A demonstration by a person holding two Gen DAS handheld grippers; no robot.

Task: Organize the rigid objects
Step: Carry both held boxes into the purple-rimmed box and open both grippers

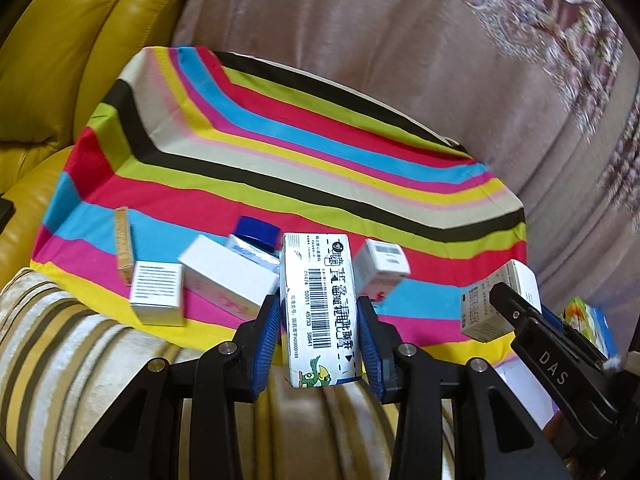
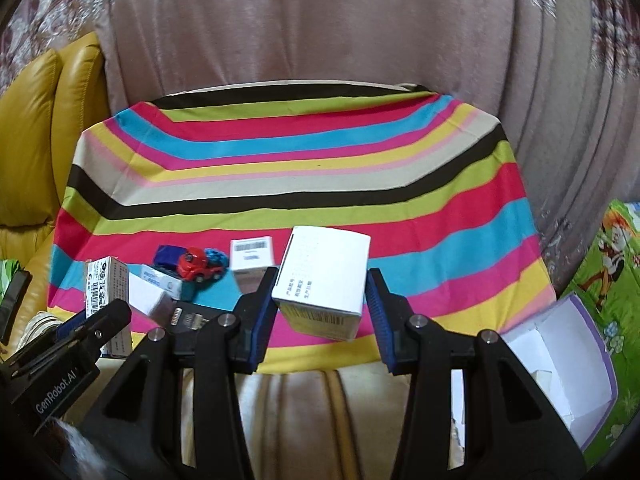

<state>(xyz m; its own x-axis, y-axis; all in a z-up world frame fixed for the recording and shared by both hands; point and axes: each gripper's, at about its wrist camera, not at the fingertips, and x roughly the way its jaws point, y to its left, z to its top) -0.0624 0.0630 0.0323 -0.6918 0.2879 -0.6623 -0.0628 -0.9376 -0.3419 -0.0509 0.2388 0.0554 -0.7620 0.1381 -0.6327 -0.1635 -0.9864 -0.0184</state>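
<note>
My left gripper [image 1: 319, 308] is shut on a tall white barcode box [image 1: 320, 308] with a green cartoon figure, held above the near edge of the striped cloth [image 1: 280, 160]. My right gripper [image 2: 322, 284] is shut on a plain white box [image 2: 324, 280], also above the near edge; it shows in the left wrist view [image 1: 496, 308] too. On the cloth lie several small white boxes [image 1: 157, 298], a blue-capped bottle [image 1: 256, 236] and a red and blue toy truck [image 2: 200, 264]. The left gripper with its box appears at the left of the right wrist view [image 2: 106, 296].
An open white and purple box [image 2: 560, 364] stands on a green cartoon mat [image 2: 612, 248] at the right. A yellow leather seat [image 1: 80, 40] is at the left, a pink draped backrest [image 2: 320, 20] behind, and a striped beige cushion [image 1: 80, 360] below the grippers.
</note>
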